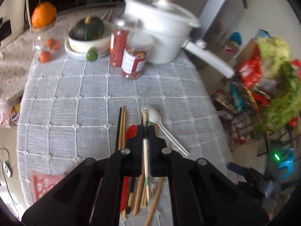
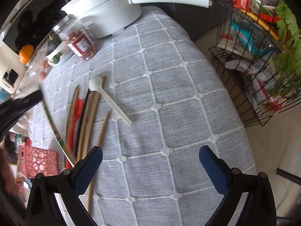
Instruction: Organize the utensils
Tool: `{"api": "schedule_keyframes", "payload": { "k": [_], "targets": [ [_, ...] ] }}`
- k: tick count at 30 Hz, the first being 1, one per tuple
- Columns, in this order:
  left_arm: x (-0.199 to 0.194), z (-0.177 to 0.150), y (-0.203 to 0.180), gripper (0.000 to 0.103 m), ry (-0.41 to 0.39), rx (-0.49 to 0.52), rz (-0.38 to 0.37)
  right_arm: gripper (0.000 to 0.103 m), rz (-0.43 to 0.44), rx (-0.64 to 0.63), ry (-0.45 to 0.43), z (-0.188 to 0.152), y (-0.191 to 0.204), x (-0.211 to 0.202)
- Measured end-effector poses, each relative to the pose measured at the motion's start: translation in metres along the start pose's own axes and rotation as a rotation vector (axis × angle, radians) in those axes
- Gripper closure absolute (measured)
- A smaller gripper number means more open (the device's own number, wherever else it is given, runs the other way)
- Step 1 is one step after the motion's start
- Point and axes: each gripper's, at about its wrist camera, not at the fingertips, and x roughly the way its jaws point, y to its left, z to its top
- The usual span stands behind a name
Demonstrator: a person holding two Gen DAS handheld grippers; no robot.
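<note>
One wrapped chopstick pair (image 1: 145, 146) is sitting clamped in the left gripper (image 1: 144, 131) above the pile. Remaining chopsticks (image 2: 88, 116), red spoon (image 2: 75, 113) and white spoon (image 2: 109, 101) are lying unsorted on the tablecloth (image 2: 169, 94); the right gripper (image 2: 150, 160) is gaping wide, empty.

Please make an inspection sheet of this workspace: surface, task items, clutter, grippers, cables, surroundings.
Surface: table under a grey checked tablecloth.
Task items: wrapped chopsticks held in the left gripper; loose wooden chopsticks, a red spoon and a white plastic spoon lie together on the cloth.
Clutter: white pot, snack jar, squash in a bowl, oranges in a glass jar.
Grippers: left gripper shut on the wrapped chopsticks; right gripper open, above bare cloth.
Cables: thin black cable beside the table.
Surroundings: wire rack with packets and greens; red basket.
</note>
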Motion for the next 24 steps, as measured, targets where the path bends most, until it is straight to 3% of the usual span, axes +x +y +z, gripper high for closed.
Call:
{"api": "schedule_keyframes", "payload": {
  "k": [12,14,17,19,24],
  "targets": [
    [-0.110,-0.053,0.010,0.097,-0.284,0.085,-0.082,0.002,0.071,0.037,0.000,0.000,0.022,0.004],
    [-0.118,-0.060,0.015,0.097,-0.323,0.095,-0.082,0.008,0.096,0.048,0.005,0.001,0.029,0.009],
    [-0.125,-0.065,0.025,0.097,-0.341,0.099,-0.076,0.027,0.136,0.046,0.024,0.002,0.042,0.020],
    [-0.129,-0.066,0.035,0.097,-0.341,0.077,-0.086,0.044,0.139,0.026,0.034,0.003,0.053,0.030],
    [-0.139,-0.070,0.057,0.097,-0.349,0.027,-0.103,0.062,0.098,-0.006,0.042,0.005,0.070,0.051]
  ]
}}
